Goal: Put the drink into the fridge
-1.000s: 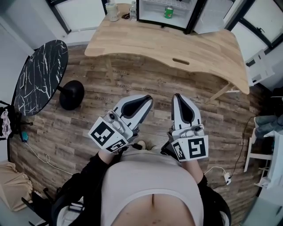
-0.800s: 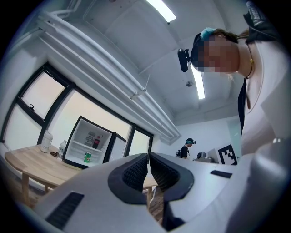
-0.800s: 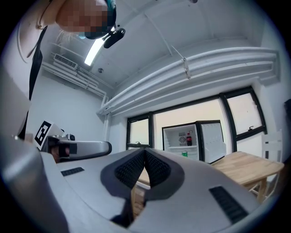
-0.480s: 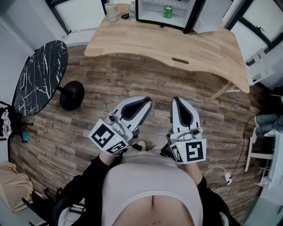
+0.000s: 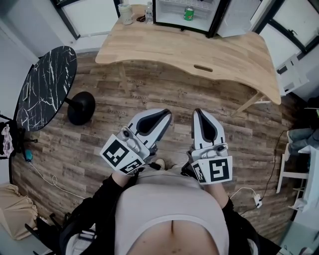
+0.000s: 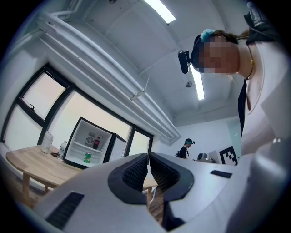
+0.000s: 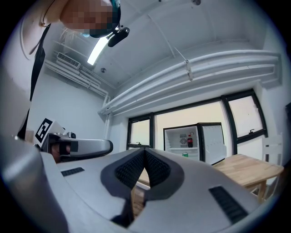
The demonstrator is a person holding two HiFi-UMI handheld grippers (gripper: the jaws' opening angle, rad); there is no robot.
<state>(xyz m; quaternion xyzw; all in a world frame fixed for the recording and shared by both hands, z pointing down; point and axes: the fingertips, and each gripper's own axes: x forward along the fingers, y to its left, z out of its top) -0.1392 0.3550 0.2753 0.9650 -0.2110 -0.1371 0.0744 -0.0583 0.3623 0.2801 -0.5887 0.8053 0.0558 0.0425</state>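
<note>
– At twelve o'clock in the head view, what do we find?

– We find the fridge (image 5: 172, 19) standing open on the wooden table (image 5: 199, 50), with a green can (image 5: 189, 13) upright on its lower shelf. We take this can to be the drink, so we judge the placing done. A clear bottle (image 5: 149, 11) stands on the table just outside, at the fridge's nine o'clock.

– Why do both grippers sit near six o'clock, well apart from the table?

– We read this as a rest posture. The left gripper (image 5: 166, 114) has its jaws pressed together on nothing, and the right gripper (image 5: 198, 112) likewise. Each is held close to the waist over the plank floor (image 5: 99, 149), aimed roughly toward twelve o'clock.

– How does the drink look?

– We see a short green can with a paler top; its print is too small to read. In the left gripper view, a dark cola bottle (image 6: 96, 142) stands on the shelf above it.
</note>
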